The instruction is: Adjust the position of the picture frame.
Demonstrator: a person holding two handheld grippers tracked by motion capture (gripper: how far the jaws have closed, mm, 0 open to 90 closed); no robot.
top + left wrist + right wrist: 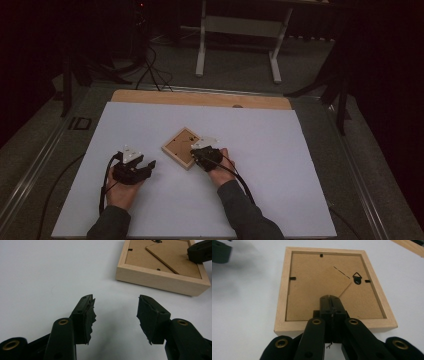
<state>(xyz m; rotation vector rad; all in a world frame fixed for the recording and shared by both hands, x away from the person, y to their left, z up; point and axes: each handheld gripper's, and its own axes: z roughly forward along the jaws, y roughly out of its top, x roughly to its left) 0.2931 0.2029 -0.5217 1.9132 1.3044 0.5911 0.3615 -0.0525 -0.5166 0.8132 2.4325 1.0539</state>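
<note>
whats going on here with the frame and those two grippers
A person works at a white table with a gripper in each hand. A small wooden picture frame lies face down, its brown backing board and hanger showing. The right gripper, jaws shut, sits over the backing board near the stand flap; whether it touches is hard to tell. The left gripper is open beside the frame, apart from it, with nothing between its jaws.

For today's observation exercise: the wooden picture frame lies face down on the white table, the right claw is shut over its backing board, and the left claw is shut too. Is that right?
Not quite: the left claw is open, its jaws standing apart over the bare white table, as the left gripper view shows. The rest stands: the picture frame lies face down and the right claw is shut over its backing board.
</note>
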